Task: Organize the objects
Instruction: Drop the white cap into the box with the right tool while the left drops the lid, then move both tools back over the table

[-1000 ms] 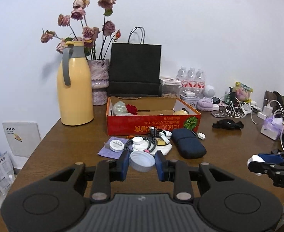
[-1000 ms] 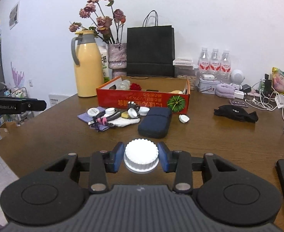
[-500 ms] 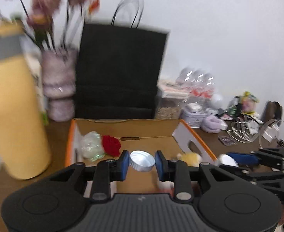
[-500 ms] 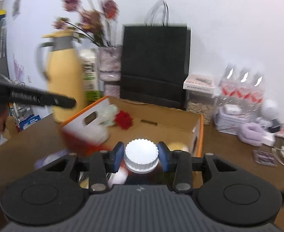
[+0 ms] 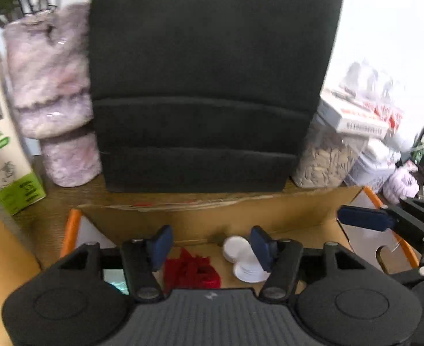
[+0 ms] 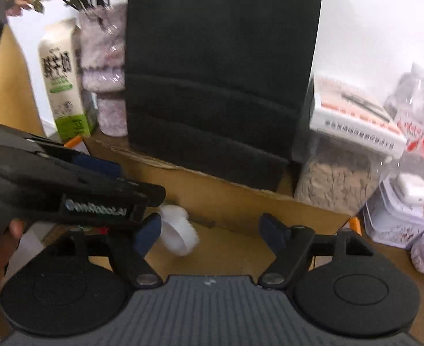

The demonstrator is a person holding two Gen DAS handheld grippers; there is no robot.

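I have both grippers over the cardboard box [image 5: 269, 213], the big open one with orange edges, and I am dropping things into it. That is the step in hand.

My left gripper [image 5: 210, 243] has just been opening its jaws. They stand about half open with nothing pressed between them. The little round lid [image 5: 235, 248] it let go lies on the box floor, next to the red crinkly thing [image 5: 191, 269].

My right gripper [image 6: 212, 229] has just been opening too. Its jaws stand wide and hold nothing. The white ribbed cap [image 6: 178, 232] sits tilted inside the box, near its back wall and by the left jaw. It looks blurry, so I think it may be falling or rolling.

The box is brown, stiff card. The cap looks like hard plastic with bumpy sides. Behind the box stands a tall black paper bag [image 6: 220, 66], flat and smooth.

Next, I think I should lift both grippers out of the box and go for more loose things on the tabletop.
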